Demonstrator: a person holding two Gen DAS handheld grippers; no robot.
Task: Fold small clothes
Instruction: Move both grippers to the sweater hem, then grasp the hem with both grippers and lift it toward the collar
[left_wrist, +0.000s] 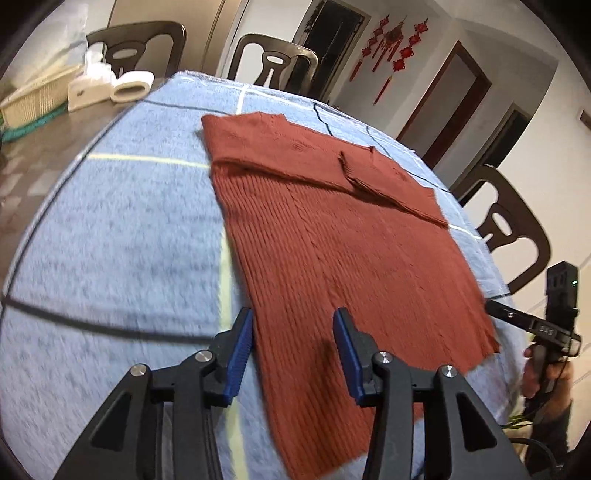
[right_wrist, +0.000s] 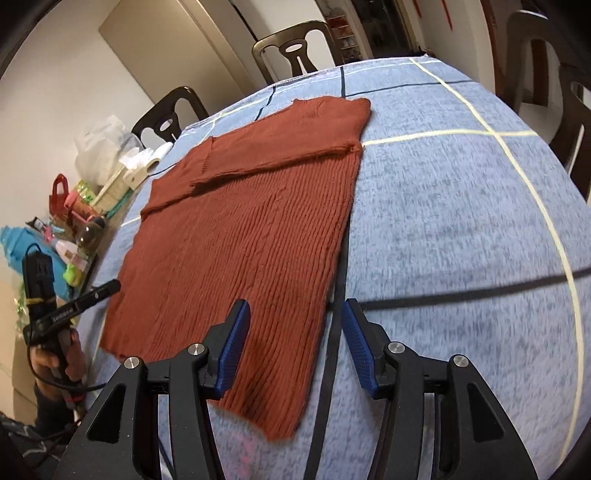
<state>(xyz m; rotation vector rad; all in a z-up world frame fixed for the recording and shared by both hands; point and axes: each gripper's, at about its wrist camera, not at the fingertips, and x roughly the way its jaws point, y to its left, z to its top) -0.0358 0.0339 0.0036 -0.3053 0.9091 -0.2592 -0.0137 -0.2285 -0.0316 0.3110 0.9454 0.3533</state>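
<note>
With both my left gripper and right gripper gaping empty over the near hem of the rust-red ribbed knit sweater lying flat on the blue checked tablecloth, I risked pinching tablecloth too.

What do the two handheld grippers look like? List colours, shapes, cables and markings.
Both match. The left gripper and right gripper have black angular linkage arms with silver round pivot bolts and ribbed blue pads on the fingers. Seen from the side, each is a black pistol-style handle topped by a black box; the right one's box shows a small green light. Black cables trail below. Printed markings are unreadable.
</note>
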